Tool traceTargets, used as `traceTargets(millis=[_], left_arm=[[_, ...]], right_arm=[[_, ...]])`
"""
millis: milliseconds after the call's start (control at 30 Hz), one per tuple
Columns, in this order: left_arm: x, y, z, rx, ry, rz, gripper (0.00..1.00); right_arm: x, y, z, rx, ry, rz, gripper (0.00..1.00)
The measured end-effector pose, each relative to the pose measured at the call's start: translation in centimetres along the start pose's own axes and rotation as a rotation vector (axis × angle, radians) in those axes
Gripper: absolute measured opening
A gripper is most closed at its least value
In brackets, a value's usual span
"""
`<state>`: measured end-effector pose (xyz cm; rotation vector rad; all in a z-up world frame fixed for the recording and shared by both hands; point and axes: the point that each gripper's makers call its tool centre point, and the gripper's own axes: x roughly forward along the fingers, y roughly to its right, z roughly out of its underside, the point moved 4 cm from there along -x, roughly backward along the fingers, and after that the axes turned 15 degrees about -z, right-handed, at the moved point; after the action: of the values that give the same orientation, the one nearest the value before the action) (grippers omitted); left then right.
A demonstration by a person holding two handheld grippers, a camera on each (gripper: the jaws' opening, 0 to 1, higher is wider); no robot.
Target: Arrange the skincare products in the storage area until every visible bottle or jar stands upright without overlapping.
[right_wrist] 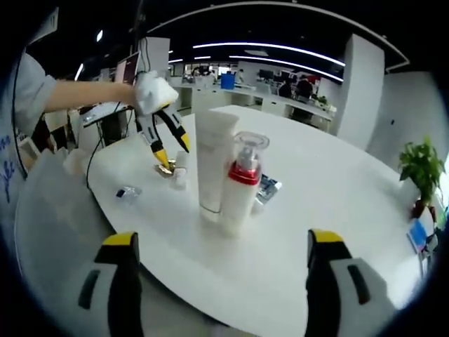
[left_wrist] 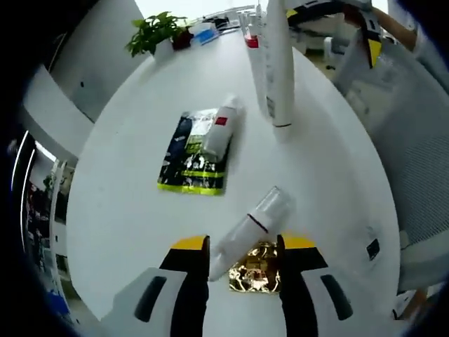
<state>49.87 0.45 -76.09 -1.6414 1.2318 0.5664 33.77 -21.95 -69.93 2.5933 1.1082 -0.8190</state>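
Lying flat — white tube (left_wrist: 250, 229), dark band near cap.

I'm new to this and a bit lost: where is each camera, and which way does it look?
Left gripper view: rides the left gripper, looking down at a lying white tube on the white round table.
Right gripper view: rides the right gripper, facing the upright white tube and red-collared pump bottle; a sleeve shows.
Shared: table, upright products.
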Motion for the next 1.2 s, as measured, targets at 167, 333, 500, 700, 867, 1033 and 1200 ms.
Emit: traceTargets(millis=[167,333,500,700,867,1033,1200], left_arm=[[0.6,0.2,0.1,0.026,-0.018,0.042,0.33],[1.3,0.5,0.4,0.097,-0.056,0.08,0.33],[2.1,0.8,0.2,0.131,-0.066,0.105,0.33],[2.4,0.9,0.2,0.163,-0.079,0.138,0.28],[2.5,0.9,0.2,0.185,-0.088,0.167,0.27],[3.0,1.4,0.6,0.222,-0.124,0.198,0.24],[3.0,1.4,0.4,0.233,-0.126,0.204,0.22]], right_arm=[[0.0,0.0,0.3,0.01,-0.004,0.001,1.0],[0.0,0.1,0.5,0.017,-0.006,0.004,1.0],[0.1,0.1,0.6,0.02,-0.014,0.002,1.0],[0.2,-0.1,0.8,0.025,-0.018,-0.003,1.0],[0.3,-0.1,0.9,0.028,-0.021,-0.005,1.0],[0.4,-0.1,0.9,0.029,-0.023,-0.007,1.0],[0.4,-0.3,0.9,0.026,-0.025,-0.012,1.0]])
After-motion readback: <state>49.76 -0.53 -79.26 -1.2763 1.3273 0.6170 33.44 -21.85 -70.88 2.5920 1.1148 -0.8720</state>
